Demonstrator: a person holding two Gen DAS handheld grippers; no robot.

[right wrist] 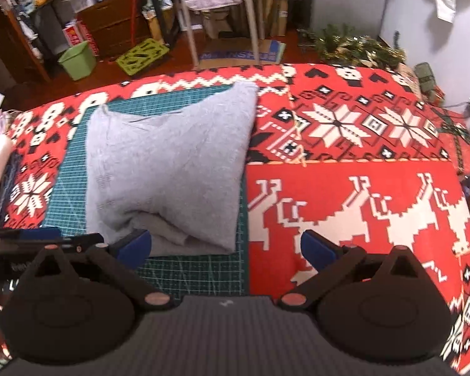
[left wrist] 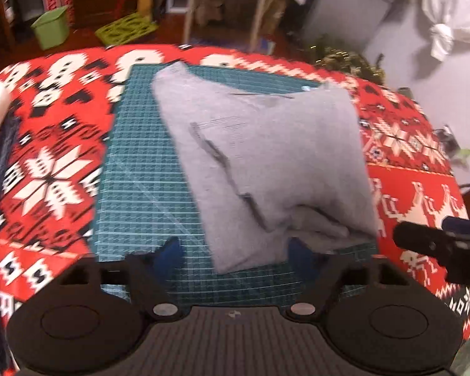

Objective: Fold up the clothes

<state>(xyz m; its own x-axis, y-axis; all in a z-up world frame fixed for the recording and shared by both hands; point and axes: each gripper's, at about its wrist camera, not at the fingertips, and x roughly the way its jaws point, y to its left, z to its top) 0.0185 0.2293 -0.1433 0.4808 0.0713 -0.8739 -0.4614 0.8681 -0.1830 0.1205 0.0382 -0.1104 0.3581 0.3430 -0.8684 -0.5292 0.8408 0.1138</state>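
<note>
The grey garment (right wrist: 169, 169) lies partly folded on the green cutting mat (left wrist: 134, 188), which sits on the red patterned tablecloth (right wrist: 360, 188). The left gripper (left wrist: 235, 250) and right gripper (right wrist: 225, 244) both stand apart, holding nothing. For the next fold, grasp the near corners evenly and keep the edges aligned. No writing is clearly legible.

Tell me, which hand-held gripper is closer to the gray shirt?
Left. The left hand-held gripper straddles the gray shirt's near edge; the right hand-held gripper sits open at its near right corner.
</note>
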